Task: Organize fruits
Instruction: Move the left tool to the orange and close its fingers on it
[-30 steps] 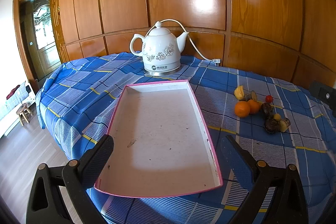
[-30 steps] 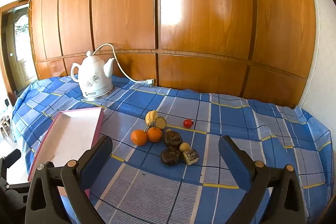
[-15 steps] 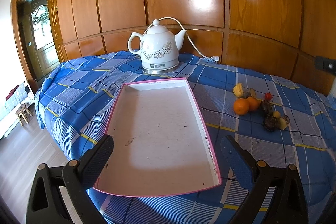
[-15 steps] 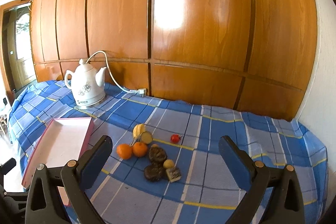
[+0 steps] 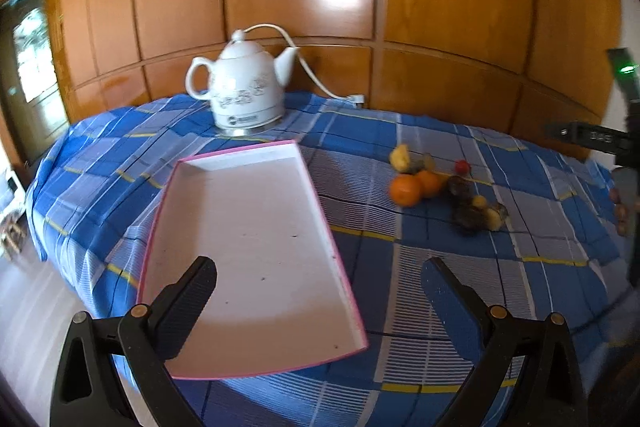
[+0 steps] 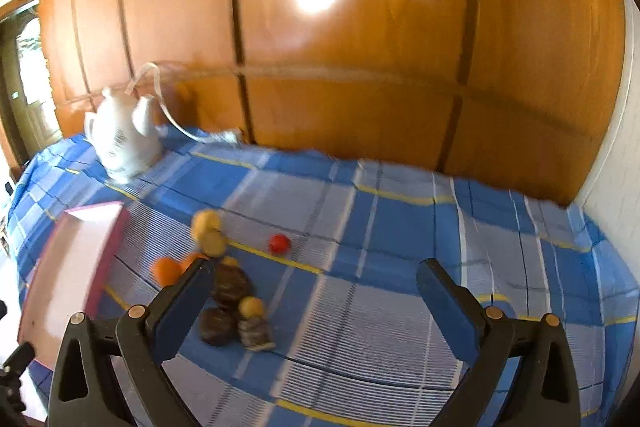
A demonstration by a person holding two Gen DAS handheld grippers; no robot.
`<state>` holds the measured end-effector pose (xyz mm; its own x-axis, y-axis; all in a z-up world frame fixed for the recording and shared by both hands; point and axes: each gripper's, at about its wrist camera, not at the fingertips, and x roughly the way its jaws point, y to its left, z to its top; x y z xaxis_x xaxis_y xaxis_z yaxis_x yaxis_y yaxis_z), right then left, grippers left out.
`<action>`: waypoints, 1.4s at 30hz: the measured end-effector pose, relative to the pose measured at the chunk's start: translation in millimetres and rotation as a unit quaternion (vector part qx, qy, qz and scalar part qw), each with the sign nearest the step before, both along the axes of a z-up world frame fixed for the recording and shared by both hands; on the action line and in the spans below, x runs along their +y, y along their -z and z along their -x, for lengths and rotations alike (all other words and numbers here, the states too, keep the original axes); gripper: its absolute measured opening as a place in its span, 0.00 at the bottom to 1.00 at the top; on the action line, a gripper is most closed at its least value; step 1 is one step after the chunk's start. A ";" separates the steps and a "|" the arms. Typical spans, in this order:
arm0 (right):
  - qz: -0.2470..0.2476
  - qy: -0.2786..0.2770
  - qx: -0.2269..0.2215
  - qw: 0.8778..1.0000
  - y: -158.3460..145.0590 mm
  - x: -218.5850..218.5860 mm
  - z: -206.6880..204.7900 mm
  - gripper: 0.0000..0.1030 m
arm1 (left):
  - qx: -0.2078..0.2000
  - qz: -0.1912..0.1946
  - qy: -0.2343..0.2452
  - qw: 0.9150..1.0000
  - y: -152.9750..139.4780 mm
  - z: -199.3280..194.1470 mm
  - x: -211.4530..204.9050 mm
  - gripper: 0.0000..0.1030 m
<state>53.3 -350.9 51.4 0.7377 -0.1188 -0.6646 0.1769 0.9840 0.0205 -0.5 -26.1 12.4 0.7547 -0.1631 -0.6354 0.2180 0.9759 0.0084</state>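
Observation:
A pink-rimmed white tray (image 5: 224,163) lies bare on the blue checked cloth, just ahead of my open left gripper (image 5: 320,291). To its right sits a cluster of fruits: two oranges (image 5: 406,190), a yellow piece (image 5: 400,158), a small red fruit (image 5: 462,166) and dark brown ones (image 5: 466,215). In the right wrist view the same cluster sits close in: dark fruits (image 6: 232,283), a small yellow one (image 6: 251,306), an orange (image 6: 166,270), the red fruit (image 6: 279,243). My right gripper (image 6: 312,295) is open and empty, its left finger beside the dark fruits. The tray (image 6: 96,211) shows at the left.
A white ceramic kettle (image 5: 244,95) with a white cord stands at the back of the table against a wooden panelled wall. The table's left edge drops to the floor. The other gripper's body (image 5: 624,147) and a hand show at the far right of the left wrist view.
Both views have swung. The right gripper has moved down and closer to the fruit cluster, which now lies at its left finger. The left gripper has shifted right, with the tray now left of centre.

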 end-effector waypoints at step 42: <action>-0.143 0.025 0.052 0.988 20.6 -43.7 -6.1 0.96 | 0.190 0.001 0.131 0.973 46.3 -144.9 -124.3 0.49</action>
